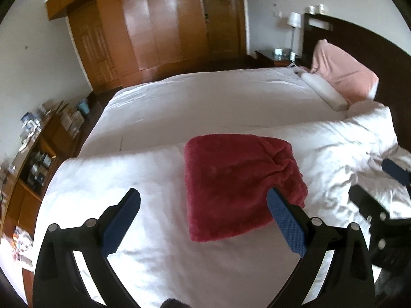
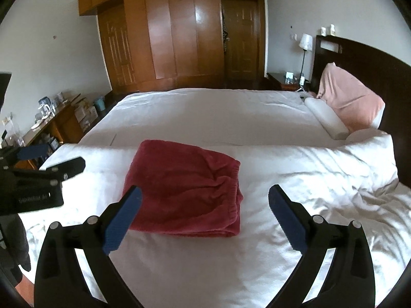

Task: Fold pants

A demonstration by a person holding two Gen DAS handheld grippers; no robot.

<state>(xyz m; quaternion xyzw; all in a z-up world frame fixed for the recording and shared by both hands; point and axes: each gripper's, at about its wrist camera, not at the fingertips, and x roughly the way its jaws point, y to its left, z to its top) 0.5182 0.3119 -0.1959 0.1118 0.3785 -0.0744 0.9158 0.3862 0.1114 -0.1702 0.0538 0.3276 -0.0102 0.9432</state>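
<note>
The red fleece pants [image 1: 239, 184] lie folded into a compact rectangle on the white duvet [image 1: 143, 231], elastic waistband toward the right. In the right wrist view the pants [image 2: 185, 192] sit just beyond the fingers, waistband gathered at their right side. My left gripper [image 1: 204, 200] hangs above the bed, open, nothing between its blue pads; its right fingertip overlaps the bundle's near corner in the picture. My right gripper [image 2: 205, 197] is open wide and holds nothing, raised over the near side of the pants. Each gripper shows at the edge of the other's view.
A pink pillow [image 2: 352, 102] and a white bolster [image 2: 326, 119] lie by the dark headboard [image 2: 372, 61]. A bedside table with a lamp [image 2: 305, 42] stands behind. A wooden wardrobe [image 2: 174, 30] fills the far wall. A cluttered wooden sideboard [image 2: 43, 125] runs along the left.
</note>
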